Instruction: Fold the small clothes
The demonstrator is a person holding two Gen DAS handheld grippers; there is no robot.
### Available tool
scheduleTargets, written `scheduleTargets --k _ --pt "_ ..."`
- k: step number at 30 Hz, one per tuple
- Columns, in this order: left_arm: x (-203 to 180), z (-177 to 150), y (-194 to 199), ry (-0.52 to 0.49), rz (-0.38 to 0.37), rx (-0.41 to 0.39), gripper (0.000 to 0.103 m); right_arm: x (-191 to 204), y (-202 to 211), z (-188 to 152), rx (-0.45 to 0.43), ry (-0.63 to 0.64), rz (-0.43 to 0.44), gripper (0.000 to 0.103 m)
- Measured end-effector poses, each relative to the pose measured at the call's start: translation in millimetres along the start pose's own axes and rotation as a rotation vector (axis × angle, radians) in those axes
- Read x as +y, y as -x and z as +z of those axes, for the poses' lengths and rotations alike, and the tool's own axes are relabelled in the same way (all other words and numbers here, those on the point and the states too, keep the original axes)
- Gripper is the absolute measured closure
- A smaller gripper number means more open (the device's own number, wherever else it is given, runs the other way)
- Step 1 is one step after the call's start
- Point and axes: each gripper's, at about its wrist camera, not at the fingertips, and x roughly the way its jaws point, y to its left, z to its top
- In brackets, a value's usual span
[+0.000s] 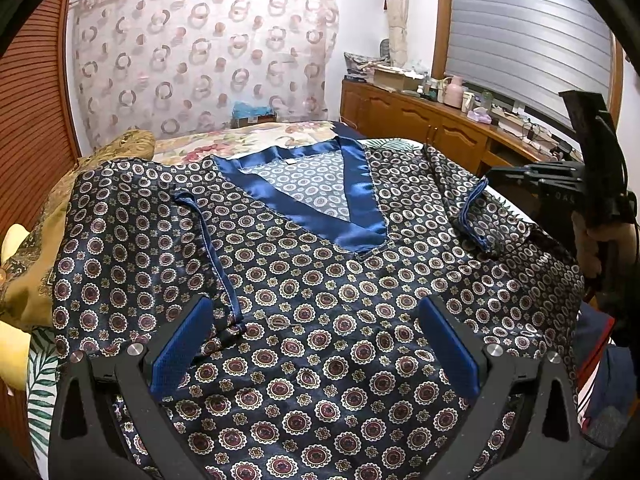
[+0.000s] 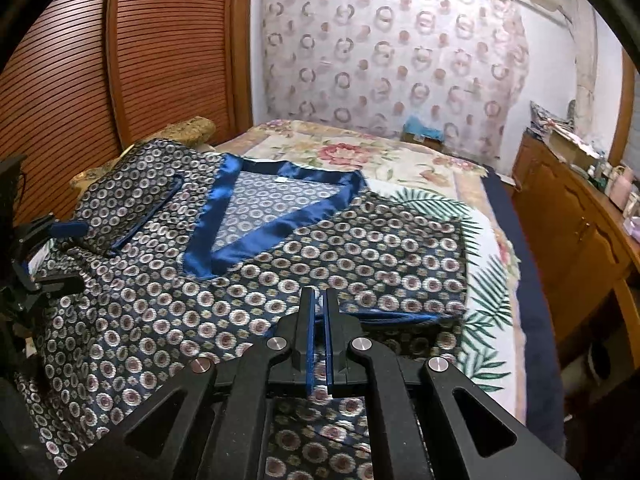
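Blue pads on the left hand-held gripper (image 1: 316, 344) are spread wide over the shiny dark-blue patterned satin top (image 1: 320, 280). The right hand-held gripper (image 2: 319, 308) pinches its blue-edged sleeve. The top lies flat on the flowery bed (image 2: 400, 160). It looks light, soft and slippery, so grab the hems.

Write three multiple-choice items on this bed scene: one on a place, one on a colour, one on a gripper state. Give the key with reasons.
1. Where does the patterned top lie?
A. on the bed
B. on the wooden cabinet
C. on the floor

2. What colour is the top's V-neck trim?
A. red
B. blue
C. yellow

3. How does the left hand-held gripper stand?
A. shut on the sleeve
B. shut on the collar
C. open above the top

Key: 1 A, the top is spread over the floral bedspread; 2 B, a shiny blue band frames the neckline; 3 C, its blue pads stand wide apart with cloth visible between.
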Motion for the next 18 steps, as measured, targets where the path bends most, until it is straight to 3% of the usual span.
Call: scheduleTargets --k 3,5,7,12,18 --pt "0.0 -0.2 0.0 0.000 0.000 0.001 0.000 -6.0 2.5 1.0 -0.021 -0.026 -0.024 0.085" --pt "0.2 -0.4 0.1 0.002 -0.001 0.000 0.000 -17.1 5.6 -0.2 -0.025 -0.040 -0.076 0.062" --pt "0.6 -1.0 0.3 0.003 -0.002 -0.001 0.000 -29.8 5.0 -3.5 -0.019 -0.063 -0.115 0.053" --pt "1.1 -2.1 1.0 0.008 -0.004 -0.003 0.000 -58.6 -9.0 -17.9 0.047 -0.145 -0.153 0.052" --pt "1.2 -2.4 0.5 0.006 -0.002 0.000 0.000 -72.6 -27.4 -20.4 0.106 -0.197 -0.099 0.052"
